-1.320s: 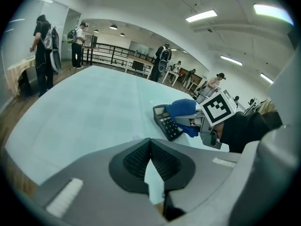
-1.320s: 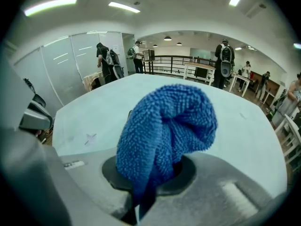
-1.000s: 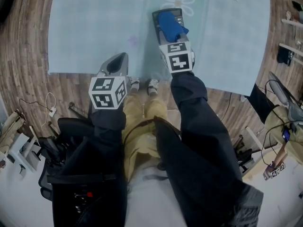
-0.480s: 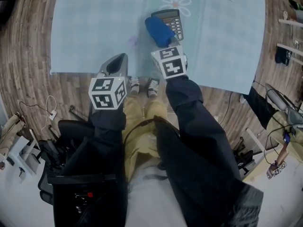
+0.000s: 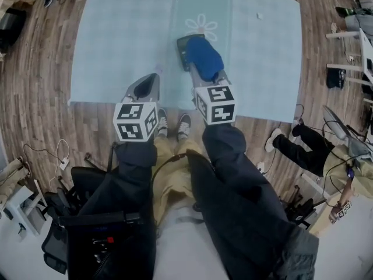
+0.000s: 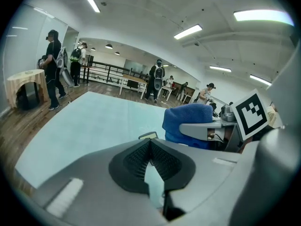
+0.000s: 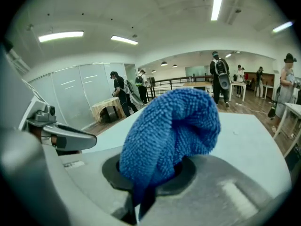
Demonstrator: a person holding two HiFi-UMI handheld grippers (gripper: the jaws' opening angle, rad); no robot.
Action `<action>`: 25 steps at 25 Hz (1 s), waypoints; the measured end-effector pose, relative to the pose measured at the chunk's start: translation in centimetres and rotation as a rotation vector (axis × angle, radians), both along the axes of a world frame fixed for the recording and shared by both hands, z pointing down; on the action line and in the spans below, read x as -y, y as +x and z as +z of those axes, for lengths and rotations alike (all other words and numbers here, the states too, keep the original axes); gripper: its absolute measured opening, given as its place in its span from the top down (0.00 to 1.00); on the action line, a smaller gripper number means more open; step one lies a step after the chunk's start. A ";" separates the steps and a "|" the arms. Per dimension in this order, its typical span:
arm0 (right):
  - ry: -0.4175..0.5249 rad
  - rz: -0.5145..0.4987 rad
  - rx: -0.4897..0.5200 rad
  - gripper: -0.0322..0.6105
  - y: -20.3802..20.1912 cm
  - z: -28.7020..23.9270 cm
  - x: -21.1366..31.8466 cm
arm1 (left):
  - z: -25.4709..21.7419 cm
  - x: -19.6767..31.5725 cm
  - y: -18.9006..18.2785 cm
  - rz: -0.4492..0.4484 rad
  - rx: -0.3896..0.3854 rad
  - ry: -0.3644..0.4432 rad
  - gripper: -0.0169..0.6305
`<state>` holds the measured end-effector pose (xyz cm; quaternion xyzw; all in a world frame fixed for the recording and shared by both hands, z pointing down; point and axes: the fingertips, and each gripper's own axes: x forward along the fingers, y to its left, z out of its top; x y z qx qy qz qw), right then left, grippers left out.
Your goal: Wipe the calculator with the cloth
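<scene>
A bunched blue cloth (image 5: 204,58) lies on top of the dark calculator (image 5: 182,49), which sits on a pale blue mat (image 5: 116,39); only the calculator's left edge shows. My right gripper (image 5: 208,76) is shut on the cloth and fills the right gripper view with the cloth (image 7: 174,126). My left gripper (image 5: 150,80) hangs at the mat's near edge, left of the calculator, shut with nothing in it. From the left gripper view, the cloth (image 6: 188,119) and a calculator corner (image 6: 147,136) lie just beyond its closed fingertips (image 6: 150,142).
The mat lies on a wooden floor (image 5: 35,80). The person's shoes (image 5: 173,120) stand at its near edge. An office chair (image 5: 87,185) and cables sit at the lower left, another person's legs (image 5: 297,144) at the right. Several people (image 6: 54,65) stand beyond the mat.
The right gripper has carried the cloth from the calculator's left side back over its keypad, which is now covered. The left gripper has stayed put.
</scene>
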<state>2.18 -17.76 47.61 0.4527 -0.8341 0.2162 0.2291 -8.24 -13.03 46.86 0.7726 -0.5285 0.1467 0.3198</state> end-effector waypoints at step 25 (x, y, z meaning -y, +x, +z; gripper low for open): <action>0.495 0.110 0.115 0.86 5.1 -24.9 -4.6 | -23.2 0.6 7.1 0.110 -0.007 0.476 0.97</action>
